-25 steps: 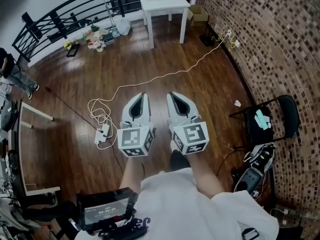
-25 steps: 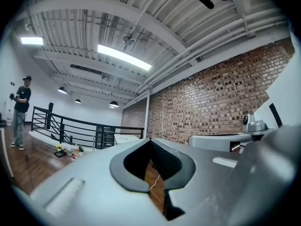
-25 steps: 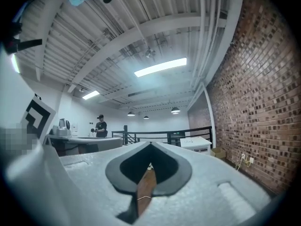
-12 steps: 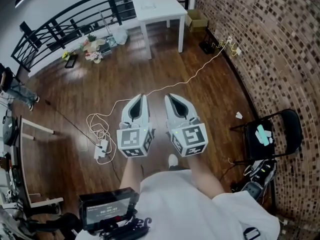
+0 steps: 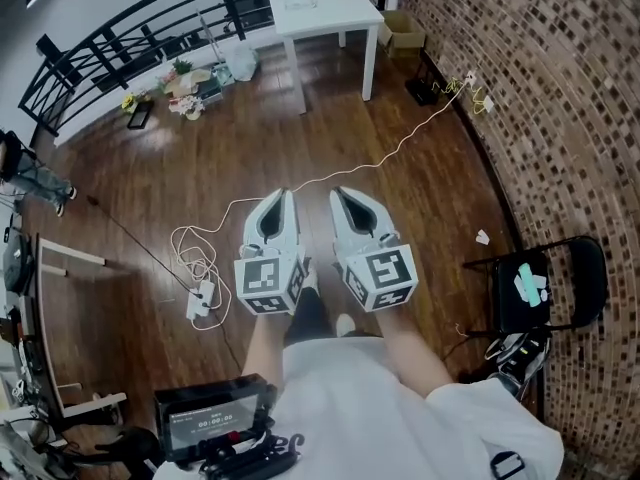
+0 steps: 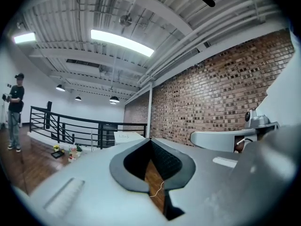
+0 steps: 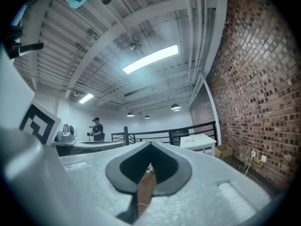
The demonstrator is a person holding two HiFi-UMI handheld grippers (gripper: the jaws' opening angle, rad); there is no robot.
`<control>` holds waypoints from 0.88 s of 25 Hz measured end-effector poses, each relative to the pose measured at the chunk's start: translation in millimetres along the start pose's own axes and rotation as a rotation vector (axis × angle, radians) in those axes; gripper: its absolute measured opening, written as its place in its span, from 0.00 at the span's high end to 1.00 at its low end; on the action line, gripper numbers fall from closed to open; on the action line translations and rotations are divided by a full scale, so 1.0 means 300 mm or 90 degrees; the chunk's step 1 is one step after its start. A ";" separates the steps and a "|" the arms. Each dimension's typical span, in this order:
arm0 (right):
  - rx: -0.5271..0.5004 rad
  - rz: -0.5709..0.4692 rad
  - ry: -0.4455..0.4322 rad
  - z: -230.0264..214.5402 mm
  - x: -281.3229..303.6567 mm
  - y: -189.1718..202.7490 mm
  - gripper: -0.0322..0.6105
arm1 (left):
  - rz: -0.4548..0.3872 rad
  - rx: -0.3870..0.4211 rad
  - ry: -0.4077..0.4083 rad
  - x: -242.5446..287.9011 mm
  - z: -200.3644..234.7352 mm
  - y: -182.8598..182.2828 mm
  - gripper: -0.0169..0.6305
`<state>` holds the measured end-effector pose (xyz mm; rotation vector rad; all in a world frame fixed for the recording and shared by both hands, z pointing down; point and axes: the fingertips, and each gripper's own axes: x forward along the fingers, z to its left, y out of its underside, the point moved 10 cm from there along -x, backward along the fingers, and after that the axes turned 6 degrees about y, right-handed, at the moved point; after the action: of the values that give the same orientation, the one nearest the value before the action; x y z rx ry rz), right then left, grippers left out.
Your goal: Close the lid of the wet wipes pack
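You hold left tool (image 5: 284, 196) and right tool (image 5: 342, 193) shut, both empty. Approach step, I judge. The pack is perhaps on the far white counter (image 5: 335, 13); locate it next.

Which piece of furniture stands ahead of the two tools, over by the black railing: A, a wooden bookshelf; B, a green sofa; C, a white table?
C: in the head view a white table stands beside the black railing, out past the tips of the left tool and the right tool.
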<state>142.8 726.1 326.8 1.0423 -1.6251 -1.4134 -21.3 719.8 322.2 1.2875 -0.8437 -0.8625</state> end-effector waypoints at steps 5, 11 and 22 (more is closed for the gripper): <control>-0.016 0.016 0.000 -0.044 0.229 0.013 0.97 | 0.003 -0.012 -0.008 0.179 0.150 0.008 0.95; -0.024 0.007 0.004 -0.072 0.578 -0.010 0.97 | -0.005 -0.012 -0.011 0.425 0.394 -0.051 0.95; -0.052 0.010 -0.003 -0.083 1.067 -0.067 0.97 | -0.019 -0.025 0.005 0.765 0.730 -0.138 0.95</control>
<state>38.4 422.0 315.2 0.9781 -1.5617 -1.4615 -118.3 415.1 311.3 1.2712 -0.7992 -0.8931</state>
